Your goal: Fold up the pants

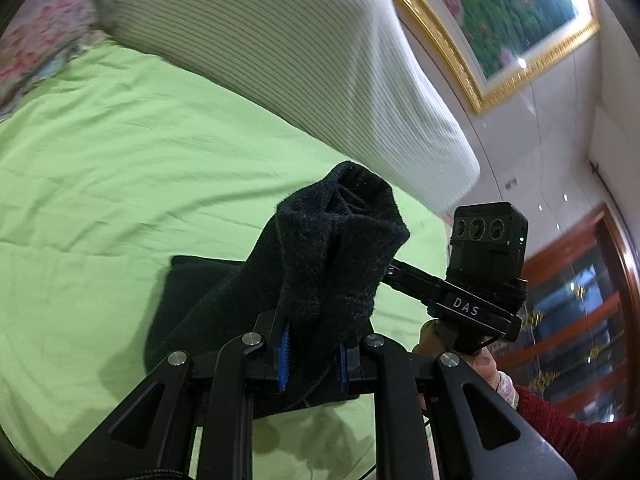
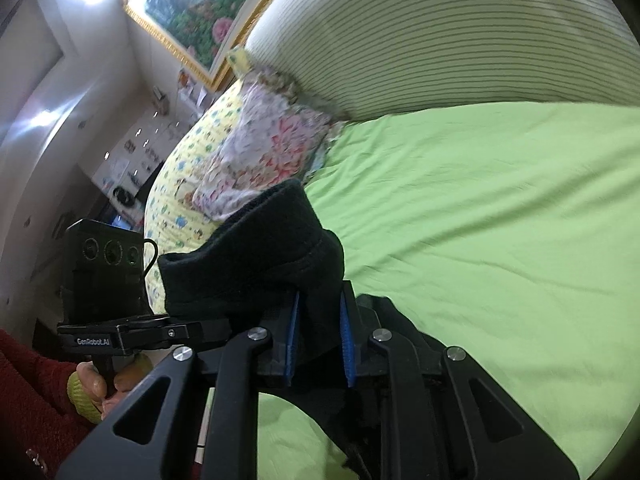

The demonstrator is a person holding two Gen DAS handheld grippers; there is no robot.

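The black fleece pants [image 1: 332, 256] hang lifted above a green bed sheet [image 1: 120, 184]. My left gripper [image 1: 312, 356] is shut on a bunched edge of the pants between its blue pads. My right gripper [image 2: 320, 344] is shut on another edge of the same pants [image 2: 260, 256]. The rest of the fabric droops down to the sheet below both grippers. The right gripper's body [image 1: 480, 276] shows in the left wrist view just right of the pants, and the left gripper's body [image 2: 108, 280] shows at the left of the right wrist view.
A striped white pillow [image 1: 280, 72] lies at the head of the bed. A floral pillow [image 2: 272, 148] and a yellow patterned one [image 2: 188, 168] sit beside it. A gold-framed painting [image 1: 500, 20] hangs on the wall. A wooden cabinet [image 1: 580, 320] stands at the right.
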